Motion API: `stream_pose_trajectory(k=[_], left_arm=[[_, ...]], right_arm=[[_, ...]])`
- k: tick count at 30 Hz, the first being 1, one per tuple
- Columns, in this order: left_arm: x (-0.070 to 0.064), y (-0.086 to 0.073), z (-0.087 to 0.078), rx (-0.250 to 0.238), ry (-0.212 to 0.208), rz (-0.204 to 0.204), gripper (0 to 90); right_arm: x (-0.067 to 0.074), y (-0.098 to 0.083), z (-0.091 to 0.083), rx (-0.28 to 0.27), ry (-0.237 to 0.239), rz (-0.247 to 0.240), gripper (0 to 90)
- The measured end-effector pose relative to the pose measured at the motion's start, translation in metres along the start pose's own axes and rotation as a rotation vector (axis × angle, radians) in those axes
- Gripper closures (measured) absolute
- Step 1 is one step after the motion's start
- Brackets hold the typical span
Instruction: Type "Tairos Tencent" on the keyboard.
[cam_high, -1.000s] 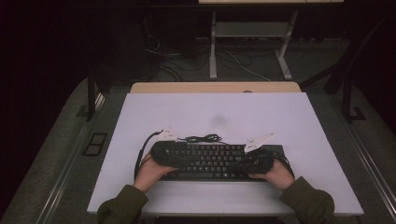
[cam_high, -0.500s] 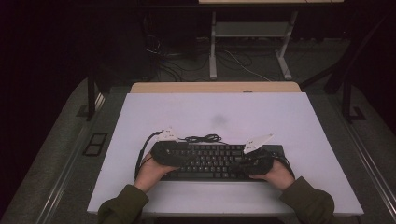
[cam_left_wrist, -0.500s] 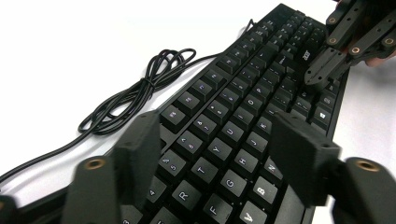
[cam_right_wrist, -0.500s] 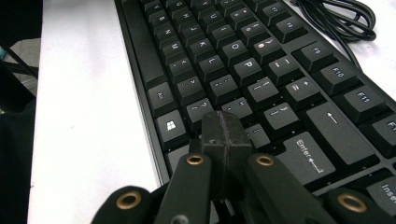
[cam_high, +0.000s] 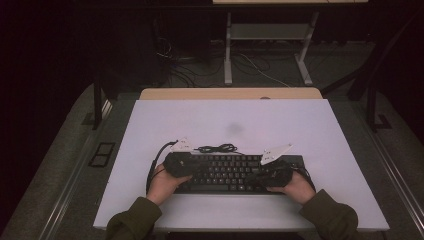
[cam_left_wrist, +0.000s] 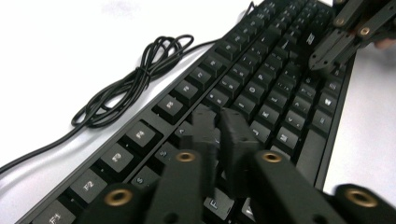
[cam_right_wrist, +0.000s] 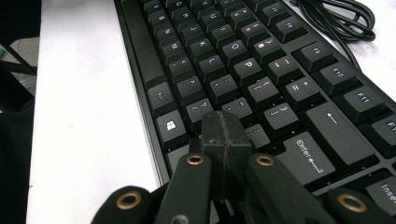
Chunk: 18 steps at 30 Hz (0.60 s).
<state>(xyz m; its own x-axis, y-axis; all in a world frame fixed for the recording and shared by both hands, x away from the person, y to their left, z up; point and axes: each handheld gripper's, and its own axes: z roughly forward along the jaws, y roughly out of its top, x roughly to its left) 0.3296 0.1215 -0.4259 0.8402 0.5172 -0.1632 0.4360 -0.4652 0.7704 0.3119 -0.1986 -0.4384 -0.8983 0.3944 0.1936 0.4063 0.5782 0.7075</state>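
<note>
**Two closed hand-held grippers poised over a black keyboard**

A person sits at a white surface (cam_high: 320, 130) with a black keyboard (cam_high: 225, 172) lying flat near its front edge. Each hand carries a hand-held gripper over one end of the keyboard, tips aimed down at the keys, much as typing fingers would be.

The left hand-held gripper (cam_left_wrist: 219, 123) has just been closing and its jaws now meet with nothing between them; the tip sits low over the left-hand letter keys, just beyond the function row. Closed jaws make one narrow point, probably so a single key can be pressed without catching its neighbours.

The right hand-held gripper (cam_right_wrist: 225, 128) is likewise closed and empty, its tip just above the keys between the Windows key and Enter.

Beyond the left hand-held gripper, the keyboard's cable (cam_left_wrist: 135, 77) lies bundled loosely on the surface, behind the keyboard and out of the way.
</note>
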Motion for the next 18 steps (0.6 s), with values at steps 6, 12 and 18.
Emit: stream_pose_trajectory(k=[6, 12, 18], left_arm=[[0.0024, -0.0017, 0.0029, 0.03, 0.004, 0.006, 89.2], [0.0019, -0.0032, 0.0066, 0.042, 0.01, 0.002, 89.2], [0.0019, -0.0045, 0.0096, 0.062, 0.012, 0.009, 89.3]], right_arm=[[0.0001, 0.0, 0.0, 0.0, 0.0, 0.0, 89.5], [0.0003, 0.0, 0.0, 0.001, -0.001, -0.001, 89.5], [0.0001, -0.0001, 0.0001, 0.0, -0.001, -0.001, 89.5]])
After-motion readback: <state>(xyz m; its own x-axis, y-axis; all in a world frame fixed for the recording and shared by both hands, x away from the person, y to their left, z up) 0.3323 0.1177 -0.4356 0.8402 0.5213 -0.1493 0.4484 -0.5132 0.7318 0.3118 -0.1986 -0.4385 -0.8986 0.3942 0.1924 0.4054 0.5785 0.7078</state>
